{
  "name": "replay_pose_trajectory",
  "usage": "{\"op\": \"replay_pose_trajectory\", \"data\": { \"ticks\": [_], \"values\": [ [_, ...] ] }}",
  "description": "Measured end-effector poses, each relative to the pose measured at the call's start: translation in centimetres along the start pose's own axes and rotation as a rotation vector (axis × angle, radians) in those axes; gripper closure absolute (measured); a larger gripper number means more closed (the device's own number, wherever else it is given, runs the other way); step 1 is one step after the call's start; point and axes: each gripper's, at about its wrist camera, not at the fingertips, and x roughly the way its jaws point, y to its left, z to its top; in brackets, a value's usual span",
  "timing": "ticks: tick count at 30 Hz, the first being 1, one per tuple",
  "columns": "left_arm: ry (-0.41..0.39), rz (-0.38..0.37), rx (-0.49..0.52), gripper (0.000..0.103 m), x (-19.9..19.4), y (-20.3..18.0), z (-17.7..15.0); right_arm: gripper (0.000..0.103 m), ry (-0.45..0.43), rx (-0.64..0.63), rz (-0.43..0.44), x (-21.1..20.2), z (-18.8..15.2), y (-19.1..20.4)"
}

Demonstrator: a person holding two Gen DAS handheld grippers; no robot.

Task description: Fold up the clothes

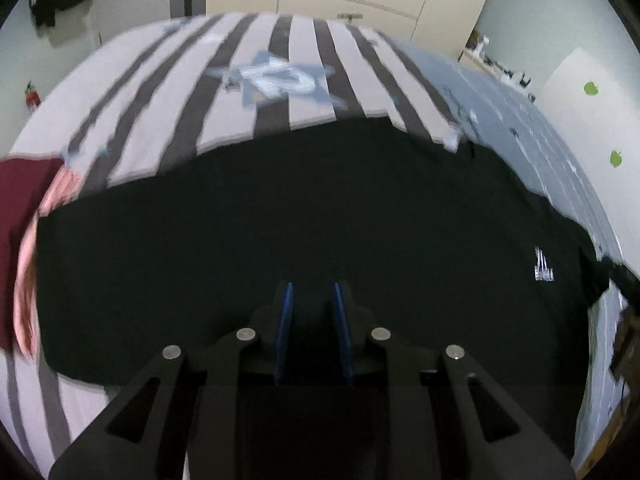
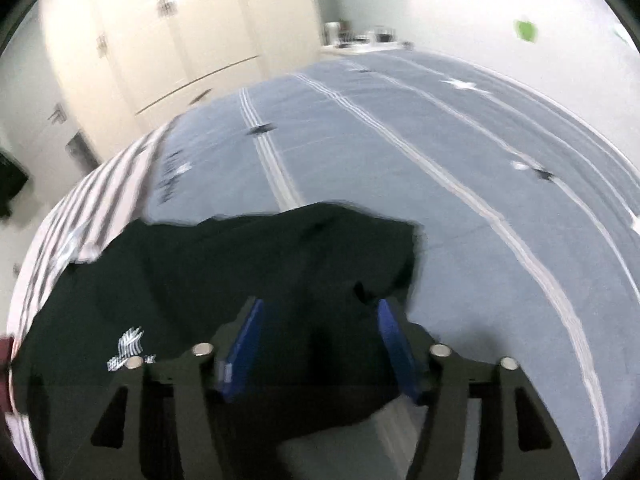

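**Black shirt spread under both grippers, neither holding it**

The shirt [image 1: 280, 232] lies flat on the bed [image 1: 240, 92], directly below and ahead of both grippers. In the left wrist view its long axis runs across the frame, side to side in front of the left gripper [image 1: 313, 320]. Its far edge crosses the striped part of the cover. The white logo [image 1: 544, 266] sits far off to this gripper's right, so the chest and neck end lies that way and the other end reaches to its left, where it meets a maroon cloth [image 1: 24, 216].

The left gripper stands nearly closed, with a narrow gap between its 2 blue pads. I see no cloth pinched in that gap; the shirt is only below the tips.

The right gripper [image 2: 318, 340] stands well open and holds nothing. Dark cloth shows between and beneath its pads, but they do not press on it. From here the logo [image 2: 128, 350] lies to its left, and the shirt's rumpled edge [image 2: 404, 256], probably a sleeve, lies just ahead and to the right, over the blue part of the cover. Both views are smeared, so finer creases cannot be read.

The right gripper looks nearer that loose end. The next fold probably turns on carrying it leftward along the shirt's long axis.
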Motion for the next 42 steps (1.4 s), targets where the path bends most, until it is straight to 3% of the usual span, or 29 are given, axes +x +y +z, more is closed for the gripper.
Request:
{"op": "replay_pose_trajectory", "data": {
  "ticks": [5, 11, 12, 13, 14, 17, 19, 21, 22, 24, 27, 31, 34, 36, 39, 41, 42],
  "values": [
    [0.060, -0.002, -0.077, 0.084, 2.2, -0.3, -2.6, 0.036, 0.045, 0.052, -0.022, 3.2, 3.0, -3.7],
    [0.061, 0.007, -0.109, 0.084, 2.3, -0.2, -2.5, 0.040, 0.155, 0.050, 0.075, 7.7, 4.3, -4.4],
    [0.060, 0.008, -0.110, 0.084, 1.9, -0.3, -2.7, 0.048, 0.170, 0.045, 0.086, 8.3, 4.3, -4.3],
    [0.058, 0.010, -0.109, 0.084, 1.5, -0.5, -2.8, 0.067, 0.176, 0.045, 0.075, 8.4, 4.4, -4.4],
    [0.054, 0.011, -0.106, 0.084, 1.3, -0.6, -2.7, 0.078, 0.181, 0.045, 0.063, 8.4, 4.4, -4.5],
    [0.048, 0.013, -0.110, 0.084, 0.6, -0.5, -2.7, 0.096, 0.128, 0.054, 0.037, 6.2, 5.4, -5.2],
    [0.052, 0.018, -0.120, 0.084, 0.6, -0.4, -2.9, 0.097, 0.072, 0.040, -0.002, 4.0, 6.2, -5.8],
    [0.057, 0.021, -0.133, 0.084, 0.5, -0.2, -3.1, 0.092, 0.071, 0.048, -0.079, 3.7, 6.4, -7.8],
    [0.062, 0.020, -0.140, 0.084, 0.6, -0.3, -3.2, 0.087, 0.074, 0.054, -0.113, 3.6, 6.5, -8.8],
    [0.064, 0.018, -0.146, 0.084, 0.5, -0.5, -3.6, 0.087, 0.129, 0.079, -0.129, 4.4, 6.1, -10.6],
    [0.072, 0.011, -0.144, 0.084, 0.8, -1.2, -3.9, 0.086, 0.127, 0.054, -0.074, 2.9, 4.9, -10.7],
    [0.081, 0.004, -0.135, 0.084, 1.2, -2.1, -4.2, 0.058, 0.089, -0.028, 0.034, 0.3, 2.3, -7.4],
    [0.088, -0.006, -0.136, 0.084, 1.2, -2.8, -4.8, 0.058, 0.101, -0.092, 0.062, -0.2, -0.3, -5.1],
    [0.099, -0.009, -0.133, 0.084, 1.0, -3.2, -5.4, 0.058, 0.128, -0.113, 0.026, 0.7, -1.4, -4.4],
    [0.108, -0.013, -0.122, 0.084, 0.9, -3.7, -6.1, 0.062, 0.183, -0.043, 0.045, 2.2, -2.9, -5.2],
    [0.109, -0.014, -0.118, 0.084, 0.7, -3.9, -6.4, 0.096, 0.187, -0.010, 0.065, 2.2, -3.1, -5.7],
    [0.109, -0.015, -0.118, 0.084, 0.6, -4.0, -6.5, 0.096, 0.177, -0.009, 0.077, 1.6, -2.6, -5.6]
  ]
}}
